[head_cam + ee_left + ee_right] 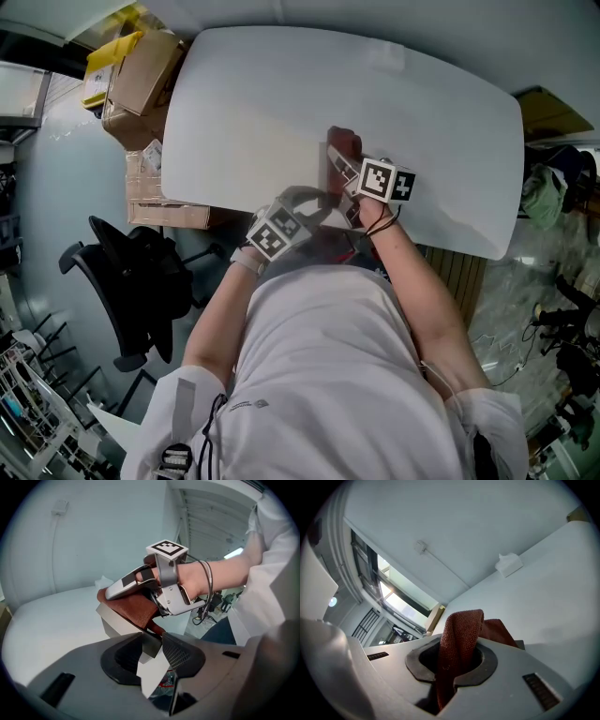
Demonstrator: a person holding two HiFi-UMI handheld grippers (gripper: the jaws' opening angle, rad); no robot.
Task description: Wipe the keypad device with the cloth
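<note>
Head view: the person leans over a white table point(281, 103), both grippers close together near its near edge. The left gripper point(314, 202) and the right gripper point(352, 183) meet over the keypad device point(338, 167), which shows here only as a small grey strip. A patch of the red-brown cloth point(344, 141) is just beyond it. Jaw state cannot be read from this view. Cardboard boxes point(141, 70) and a black office chair point(141, 272) stand off the table's left side.

Left gripper view: the left jaws are pressed onto the near corner of the device, a flat grey slab held tilted above the tabletop. The cloth lies on the slab's upper face, and the right gripper's silver fingers point(123, 587) lie on the cloth.

Right gripper view: the right jaws are pinched together on a fold of the cloth, which rises between them and drapes over the far side. This view alone shows a white tissue box point(508, 564) at the table's far edge and a cable point(440, 566) on the wall.
</note>
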